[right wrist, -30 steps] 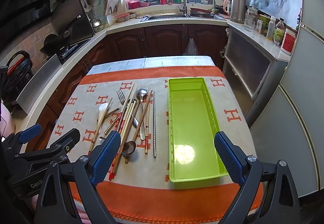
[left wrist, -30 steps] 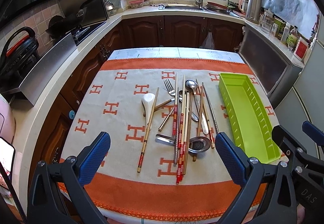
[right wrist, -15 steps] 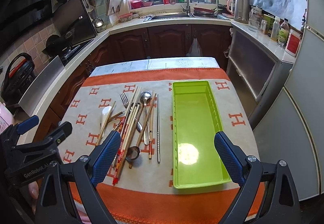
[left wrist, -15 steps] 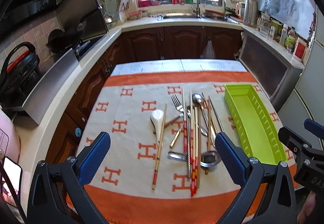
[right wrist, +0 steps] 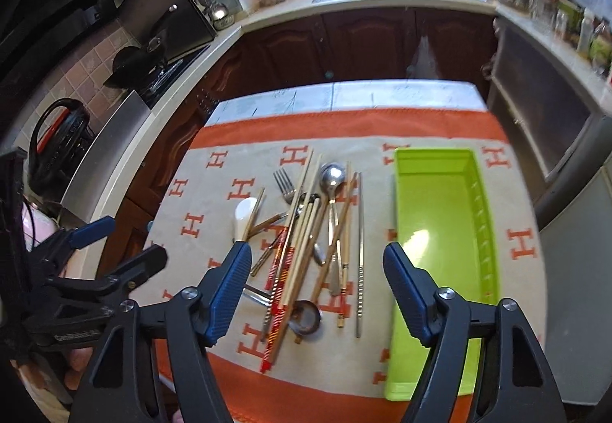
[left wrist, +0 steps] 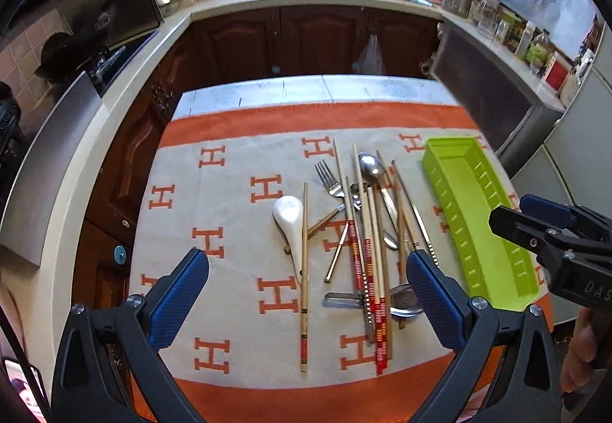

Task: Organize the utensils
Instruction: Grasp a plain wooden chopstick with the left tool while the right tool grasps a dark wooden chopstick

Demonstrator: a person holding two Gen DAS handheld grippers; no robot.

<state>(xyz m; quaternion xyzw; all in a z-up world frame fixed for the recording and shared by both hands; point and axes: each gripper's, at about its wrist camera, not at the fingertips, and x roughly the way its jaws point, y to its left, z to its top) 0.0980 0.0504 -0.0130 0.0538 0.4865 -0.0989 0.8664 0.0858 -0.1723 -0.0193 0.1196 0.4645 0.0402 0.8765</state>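
On the surface's orange-and-beige cloth (left wrist: 237,201) lie 1 white ceramic spoon (left wrist: 289,216), 1 fork (left wrist: 328,178), 1 upturned metal spoon (left wrist: 370,164) and a tangle of chopsticks (left wrist: 365,254) too overlapped to count. 1 green tray (right wrist: 440,224) sits just beside them, holding nothing. The left gripper (left wrist: 306,293) and right gripper (right wrist: 317,289) both hover with jaws spread, each grasping nothing.

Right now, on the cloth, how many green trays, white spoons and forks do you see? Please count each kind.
Green tray: 1
White spoon: 1
Fork with tines showing: 1
Chopsticks: too overlapped to count
Total counted: 3
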